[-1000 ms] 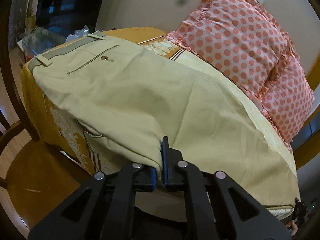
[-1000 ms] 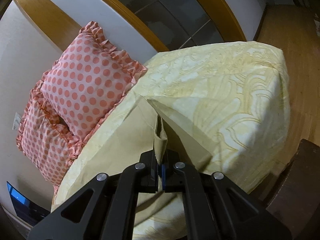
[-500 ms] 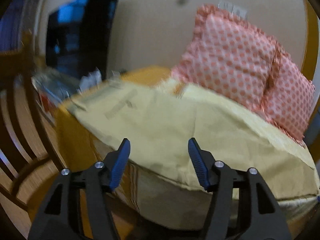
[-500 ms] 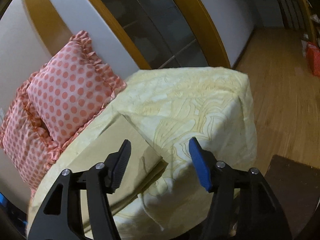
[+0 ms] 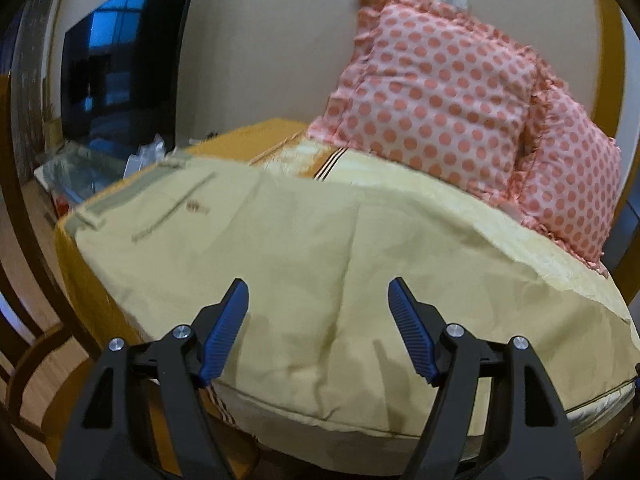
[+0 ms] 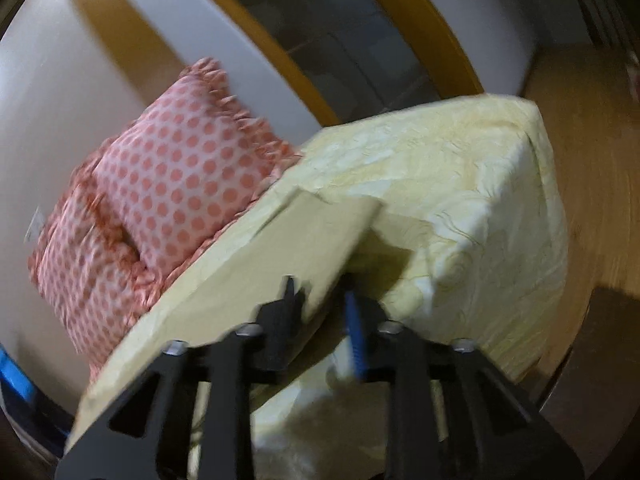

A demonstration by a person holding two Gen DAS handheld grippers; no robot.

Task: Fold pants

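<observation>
Khaki pants (image 5: 280,248) lie flat across a bed, waistband and back pocket at the far left, legs running to the right. My left gripper (image 5: 318,300) is open and empty, just above the pants' near edge. In the right wrist view the leg end of the pants (image 6: 280,248) lies on the pale yellow bedspread (image 6: 460,184). My right gripper (image 6: 320,296) is partly closed, its fingers on either side of the leg hem's near edge; the view is blurred and a firm grip does not show.
Two pink polka-dot pillows (image 5: 440,96) lean against the wall behind the pants. A wooden chair (image 5: 28,320) stands at the bed's left. A dark TV screen (image 5: 120,60) is far left. Wooden floor (image 6: 592,160) lies right of the bed.
Both grippers let go of the pants' edge and opened. The left has moved back over the pants and stays open. The right has since narrowed around the leg hem.
</observation>
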